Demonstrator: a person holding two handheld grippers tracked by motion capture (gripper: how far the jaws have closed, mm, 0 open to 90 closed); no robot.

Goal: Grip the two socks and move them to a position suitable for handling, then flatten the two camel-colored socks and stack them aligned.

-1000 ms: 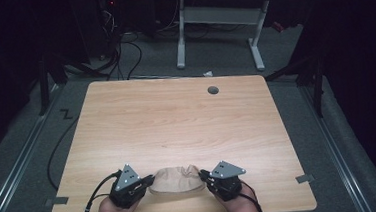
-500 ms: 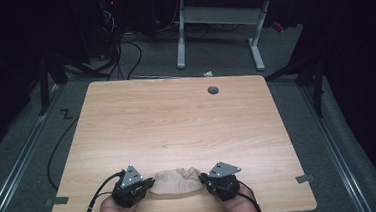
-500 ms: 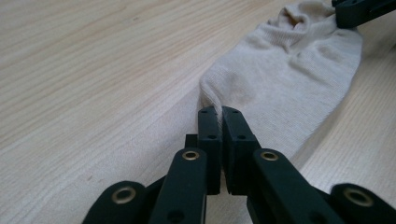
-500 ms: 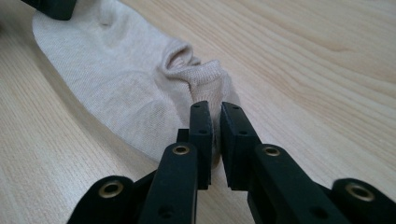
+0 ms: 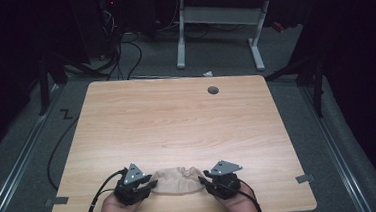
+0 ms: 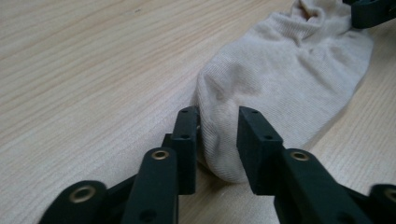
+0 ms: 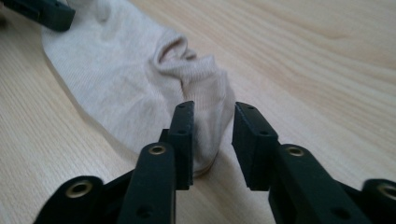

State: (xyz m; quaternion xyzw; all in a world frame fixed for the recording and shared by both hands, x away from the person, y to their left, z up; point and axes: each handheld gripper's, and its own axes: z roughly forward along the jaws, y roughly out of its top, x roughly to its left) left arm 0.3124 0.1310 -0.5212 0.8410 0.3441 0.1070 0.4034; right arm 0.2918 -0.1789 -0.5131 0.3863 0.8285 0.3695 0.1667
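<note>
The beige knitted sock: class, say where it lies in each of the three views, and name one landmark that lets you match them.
High view: the beige knitted sock lies near the table's front edge, between the two grippers.
Left gripper view: it runs from the jaws to the upper right.
Right gripper view: it runs from the jaws to the upper left.
Shared landmark: the light wooden tabletop under the sock.
</note>
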